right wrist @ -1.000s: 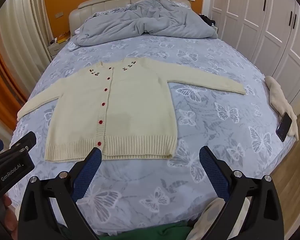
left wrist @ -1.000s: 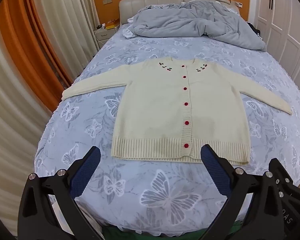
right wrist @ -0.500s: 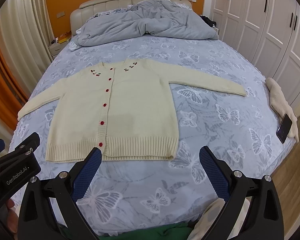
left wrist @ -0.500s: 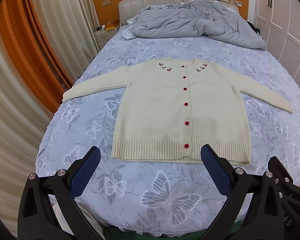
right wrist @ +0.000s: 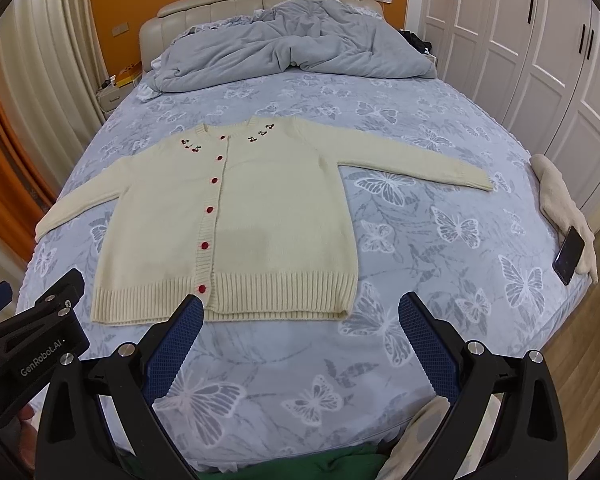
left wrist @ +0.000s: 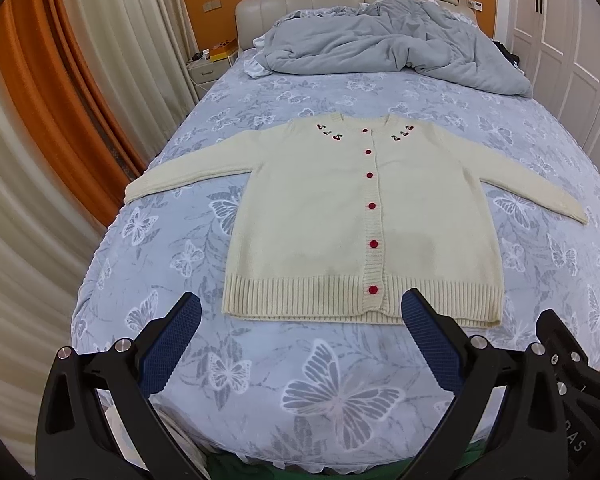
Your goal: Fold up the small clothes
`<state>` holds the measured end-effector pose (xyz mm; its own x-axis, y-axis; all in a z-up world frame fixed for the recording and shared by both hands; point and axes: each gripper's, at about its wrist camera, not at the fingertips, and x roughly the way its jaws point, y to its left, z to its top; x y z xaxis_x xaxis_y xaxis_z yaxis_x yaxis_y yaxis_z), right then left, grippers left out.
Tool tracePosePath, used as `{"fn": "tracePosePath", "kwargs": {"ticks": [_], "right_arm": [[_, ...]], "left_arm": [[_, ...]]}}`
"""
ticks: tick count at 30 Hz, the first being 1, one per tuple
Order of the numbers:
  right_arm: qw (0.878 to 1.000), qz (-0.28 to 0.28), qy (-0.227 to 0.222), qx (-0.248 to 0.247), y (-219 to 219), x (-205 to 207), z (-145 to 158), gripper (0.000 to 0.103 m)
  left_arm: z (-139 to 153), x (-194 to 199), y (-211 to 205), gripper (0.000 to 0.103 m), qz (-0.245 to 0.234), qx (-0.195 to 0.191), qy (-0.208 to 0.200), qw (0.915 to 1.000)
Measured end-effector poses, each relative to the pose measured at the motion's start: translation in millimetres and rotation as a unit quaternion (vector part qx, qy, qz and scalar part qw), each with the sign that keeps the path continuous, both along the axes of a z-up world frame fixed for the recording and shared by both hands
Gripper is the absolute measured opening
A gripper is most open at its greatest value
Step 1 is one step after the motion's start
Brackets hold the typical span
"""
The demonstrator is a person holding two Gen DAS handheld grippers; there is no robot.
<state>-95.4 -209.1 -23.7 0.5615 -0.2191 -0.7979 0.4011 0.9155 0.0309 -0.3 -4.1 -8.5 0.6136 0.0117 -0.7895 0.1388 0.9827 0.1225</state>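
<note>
A cream knitted cardigan (left wrist: 364, 220) lies flat and face up in the middle of the bed (left wrist: 332, 376), buttoned down the front with a row of red buttons (left wrist: 372, 205), small cherry embroidery either side of the neckline, and both sleeves spread outward to the sides. Its ribbed hem points toward the cameras and its collar toward the headboard (right wrist: 220, 6). The sheet beneath it is pale blue with white butterflies. Beyond the cardigan, a crumpled grey duvet (left wrist: 392, 48) is heaped at the head of the bed. In the right wrist view, a cream cloth (right wrist: 560, 200) lies at the bed's right edge with a dark phone (right wrist: 569, 255) resting against it. The left gripper (left wrist: 300, 340) hovers above the foot of the bed just short of the hem, its blue-padded jaws spread wide and holding nothing. The right gripper (right wrist: 300, 340) hovers likewise near the hem's right half, its jaws also spread wide and empty. The two grippers sit side by side, each visible at the edge of the other's view. Curtains (left wrist: 100, 80) hang to the left of the bed, and white wardrobe doors (right wrist: 540, 60) stand to the right.
</note>
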Motion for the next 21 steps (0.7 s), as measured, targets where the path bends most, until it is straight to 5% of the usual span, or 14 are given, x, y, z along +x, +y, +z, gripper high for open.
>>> {"fn": "tracePosePath", "kwargs": {"ticks": [21], "right_arm": [[1.0,0.001,0.001,0.001,2.7,0.6,-0.8,0.097]], "left_arm": [[-0.8,-0.8,-0.4,0.098,-0.002,0.001,0.0,1.0]]}}
